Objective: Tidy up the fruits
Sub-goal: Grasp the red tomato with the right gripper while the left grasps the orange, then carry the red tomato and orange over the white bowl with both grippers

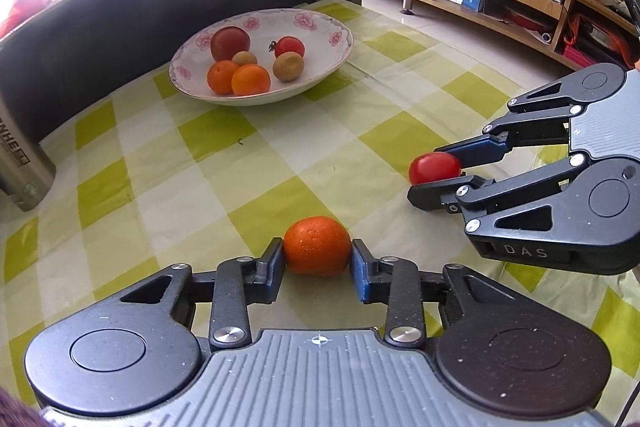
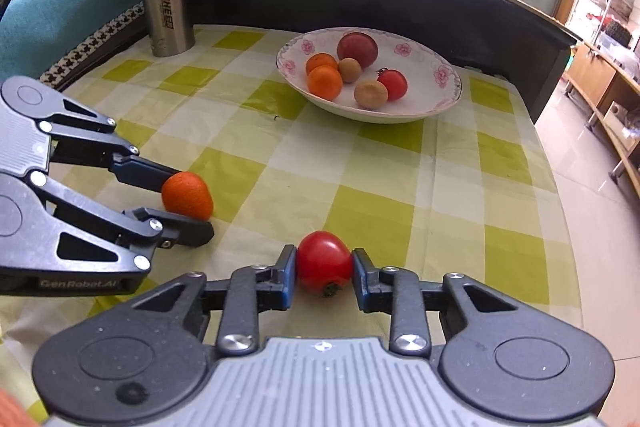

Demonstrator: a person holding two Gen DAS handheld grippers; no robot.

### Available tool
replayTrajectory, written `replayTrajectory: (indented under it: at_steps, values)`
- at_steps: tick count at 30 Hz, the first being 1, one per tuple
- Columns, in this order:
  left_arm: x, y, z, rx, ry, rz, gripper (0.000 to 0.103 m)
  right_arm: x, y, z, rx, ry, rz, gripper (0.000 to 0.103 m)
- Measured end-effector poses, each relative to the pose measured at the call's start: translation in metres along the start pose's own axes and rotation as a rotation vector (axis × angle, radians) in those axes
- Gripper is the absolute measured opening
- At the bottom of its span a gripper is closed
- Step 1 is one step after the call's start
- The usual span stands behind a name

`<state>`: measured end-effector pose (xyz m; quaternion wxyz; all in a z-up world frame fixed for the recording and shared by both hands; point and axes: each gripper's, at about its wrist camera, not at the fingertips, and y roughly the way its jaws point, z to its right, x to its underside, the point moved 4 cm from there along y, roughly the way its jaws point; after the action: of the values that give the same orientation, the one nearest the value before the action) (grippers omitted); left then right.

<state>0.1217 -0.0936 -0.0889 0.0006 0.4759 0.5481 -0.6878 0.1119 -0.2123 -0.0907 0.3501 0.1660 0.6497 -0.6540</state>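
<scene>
Gripping the orange (image 1: pixel 317 246) between its blue pads, the left gripper (image 1: pixel 317 259) is closing on both sides of the fruit, which is sitting low over the checked tablecloth (image 1: pixel 224 163), well short of the flowered bowl (image 1: pixel 340 59). To the right of the orange, the right gripper (image 2: pixel 324 263) is pinching a tomato (image 2: pixel 323 261) the same way, also well short of the bowl. The risk is lying in the grips: both fruits are round and smooth, so either is likely to roll out if it is carried tilted, and the tomato is liable to bruise under a hard squeeze. The bowl is already holding six fruits, so a drop from height could be knocking them about or bouncing one over the rim.
</scene>
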Motion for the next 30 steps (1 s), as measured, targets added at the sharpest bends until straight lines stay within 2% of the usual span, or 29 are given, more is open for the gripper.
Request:
replayTrajectory:
  at_steps: [19, 30]
  values:
    - [-0.021, -0.010, -0.004, 0.001, -0.019, 0.042, 0.042, -0.021, -0.004, 0.000, -0.015, 0.079, -0.004, 0.034]
    - [-0.041, -0.027, -0.009, -0.038, -0.022, 0.109, 0.042, -0.043, -0.021, 0.005, 0.026, 0.090, 0.064, 0.034]
